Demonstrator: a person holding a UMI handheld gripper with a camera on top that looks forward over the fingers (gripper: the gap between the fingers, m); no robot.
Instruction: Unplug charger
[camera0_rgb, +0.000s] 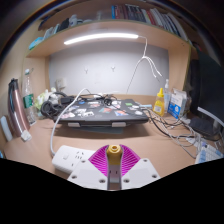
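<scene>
Risk: pulling the charger at an angle could drag the strip along the surface instead of freeing the plug; nothing appears to hold the strip down.
Second risk: a tug on the cable could disturb the laptop and the tangle of wires behind it.
Third risk: pads slipping off the small body if the grip is shallow.
Charger look: small, orange-brown top, seated in the white strip; its full shape is hidden by the pads.
Charger place: on the strip at the near edge of the surface, between the fingers.
Hand-held gripper: fingers close about the charger, seemingly clenched on it, though contact on both sides is my judgement.
Strip: white, lying flat, running left from the fingers.
Beyond: yellow bottle toward the right of the surface, shelf with a lamp above.
</scene>
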